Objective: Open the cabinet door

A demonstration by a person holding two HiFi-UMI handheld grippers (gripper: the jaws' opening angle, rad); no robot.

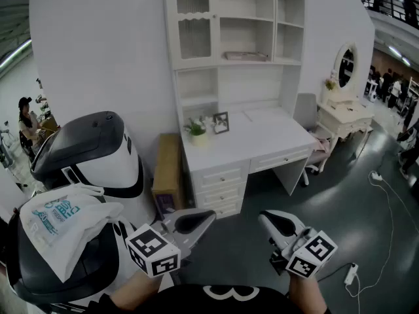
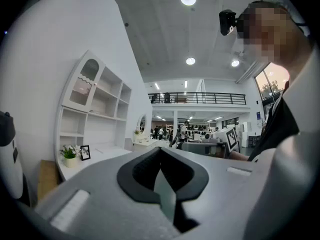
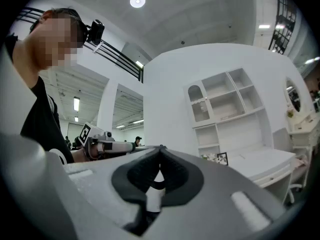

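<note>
2 grippers (image 1: 209, 216) (image 1: 263, 217) face 1 closed cabinet door (image 1: 194, 25).

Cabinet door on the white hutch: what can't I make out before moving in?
- Handle of the cabinet door: too small in every view.
- Hinge side: cannot tell, same reason.
- Hutch top: cut off by the head view's upper edge.
- Desk drawers: left gripper view, hidden behind the left gripper.

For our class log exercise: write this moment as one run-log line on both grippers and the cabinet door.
left gripper: shut, empty | right gripper: shut, empty | white arched glass-front cabinet door: closed, untouched
</note>
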